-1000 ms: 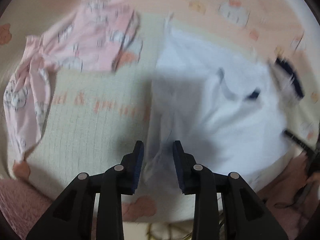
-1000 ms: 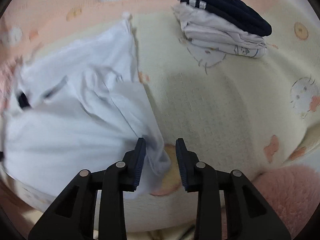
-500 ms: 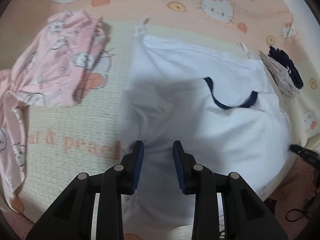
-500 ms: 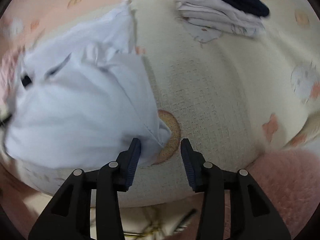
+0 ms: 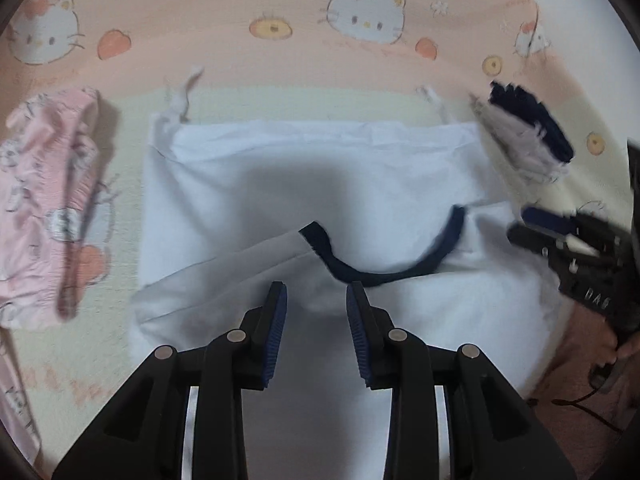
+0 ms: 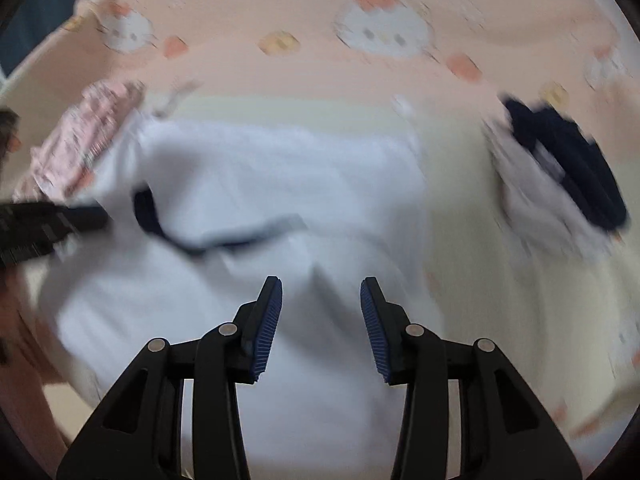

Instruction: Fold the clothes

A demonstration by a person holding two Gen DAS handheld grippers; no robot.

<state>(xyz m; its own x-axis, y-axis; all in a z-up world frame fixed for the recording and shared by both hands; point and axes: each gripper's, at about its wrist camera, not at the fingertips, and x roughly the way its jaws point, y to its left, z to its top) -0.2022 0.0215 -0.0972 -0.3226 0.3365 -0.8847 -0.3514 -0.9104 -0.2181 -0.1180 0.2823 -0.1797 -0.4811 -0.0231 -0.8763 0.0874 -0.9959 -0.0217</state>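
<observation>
One white T-shirt (image 5: pixel 320 184) with a navy collar (image 5: pixel 384 268) lies spread across the middle of the Hello Kitty blanket (image 5: pixel 280 28), its near part folded so the collar curves open toward twelve o'clock. There are two grippers. The left gripper (image 5: pixel 316 304) hangs over the shirt's near half at six o'clock of its own view, jaws a narrow gap apart with only white cloth showing between them and nothing clamped. The right gripper (image 6: pixel 321 300) hovers over the shirt's right half, jaws spread wide and empty; in the left wrist view it shows at three o'clock (image 5: pixel 560 236) beside the shirt's right edge.

One pink printed garment (image 5: pixel 52 208) lies crumpled at nine o'clock, just beside the shirt's left edge. One stack of folded clothes (image 5: pixel 528 140), pale pieces with a navy one on top, sits at two o'clock near the shirt's far right corner. The right wrist view is blurred, so cloth detail there cannot be made out.

Half a second ago the right gripper's jaws stood at the shirt's right hem corner over the blanket; now they are over the shirt body and set wider. The left gripper's opening looks unchanged, but the collar now sits just ahead of its tips, closer than before, and the pink garment lies farther toward nine o'clock in its view.
</observation>
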